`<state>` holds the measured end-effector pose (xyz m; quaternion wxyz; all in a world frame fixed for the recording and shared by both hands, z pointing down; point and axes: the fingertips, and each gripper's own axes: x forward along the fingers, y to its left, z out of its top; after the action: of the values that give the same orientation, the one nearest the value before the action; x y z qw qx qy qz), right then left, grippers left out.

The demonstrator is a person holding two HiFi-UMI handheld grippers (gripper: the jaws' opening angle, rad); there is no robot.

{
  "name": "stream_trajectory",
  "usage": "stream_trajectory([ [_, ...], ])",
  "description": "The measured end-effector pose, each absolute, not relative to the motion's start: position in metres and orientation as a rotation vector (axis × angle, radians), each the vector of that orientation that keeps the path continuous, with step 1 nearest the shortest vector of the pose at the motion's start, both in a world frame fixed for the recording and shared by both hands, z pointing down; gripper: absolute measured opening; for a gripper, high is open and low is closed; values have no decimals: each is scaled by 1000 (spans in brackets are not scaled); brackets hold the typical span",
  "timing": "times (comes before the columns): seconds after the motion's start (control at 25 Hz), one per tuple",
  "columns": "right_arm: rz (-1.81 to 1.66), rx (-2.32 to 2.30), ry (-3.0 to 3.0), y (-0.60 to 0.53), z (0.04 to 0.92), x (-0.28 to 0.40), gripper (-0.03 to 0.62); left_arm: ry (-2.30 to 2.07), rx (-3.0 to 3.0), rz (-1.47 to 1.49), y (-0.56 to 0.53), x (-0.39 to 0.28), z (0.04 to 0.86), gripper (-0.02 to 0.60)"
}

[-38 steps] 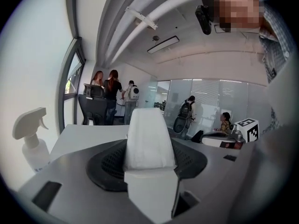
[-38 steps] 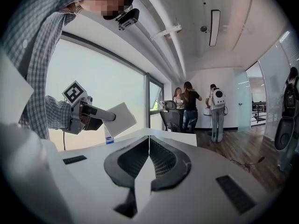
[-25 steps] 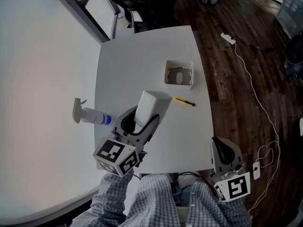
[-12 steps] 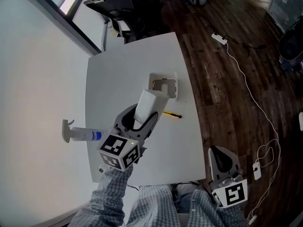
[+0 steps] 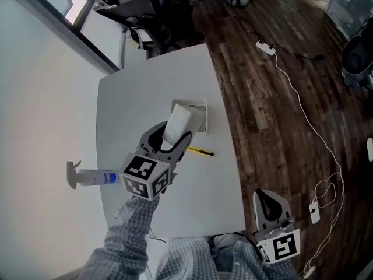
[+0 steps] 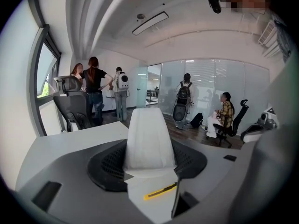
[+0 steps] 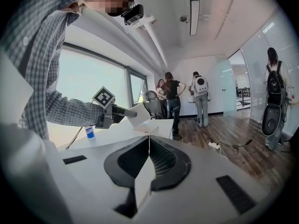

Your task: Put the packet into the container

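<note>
Left gripper [image 6: 149, 149]: jaws clamped on the packet [image 6: 148, 125], which sticks out past them.
Packet's place: the head view sets its far end over the container [image 5: 198, 115], by the table's [image 5: 145, 80] right edge; contact unclear.
Left gripper view: the packet hides the container; a yellow pen [image 6: 160, 191] shows beneath.
Right gripper [image 7: 148, 158]: jaws together, empty, off the table's near right corner.
Right gripper view: side-on, the packet tilts above the container; spray bottle [image 7: 89, 132] at left.

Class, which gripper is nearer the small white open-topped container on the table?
Left. The left gripper, clamped on a white packet, holds it at the white container's near side. The right gripper, jaws together, hangs off the table's near corner.
</note>
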<state>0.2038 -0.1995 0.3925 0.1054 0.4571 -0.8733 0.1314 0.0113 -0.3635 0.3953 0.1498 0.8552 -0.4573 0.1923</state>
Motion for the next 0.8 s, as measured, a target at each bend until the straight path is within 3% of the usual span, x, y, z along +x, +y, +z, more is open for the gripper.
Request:
stream_trajectory([
  [0.8,473,1349,-2562,-208,408,214,15,-1325,2348,774,-417,12,463,261],
])
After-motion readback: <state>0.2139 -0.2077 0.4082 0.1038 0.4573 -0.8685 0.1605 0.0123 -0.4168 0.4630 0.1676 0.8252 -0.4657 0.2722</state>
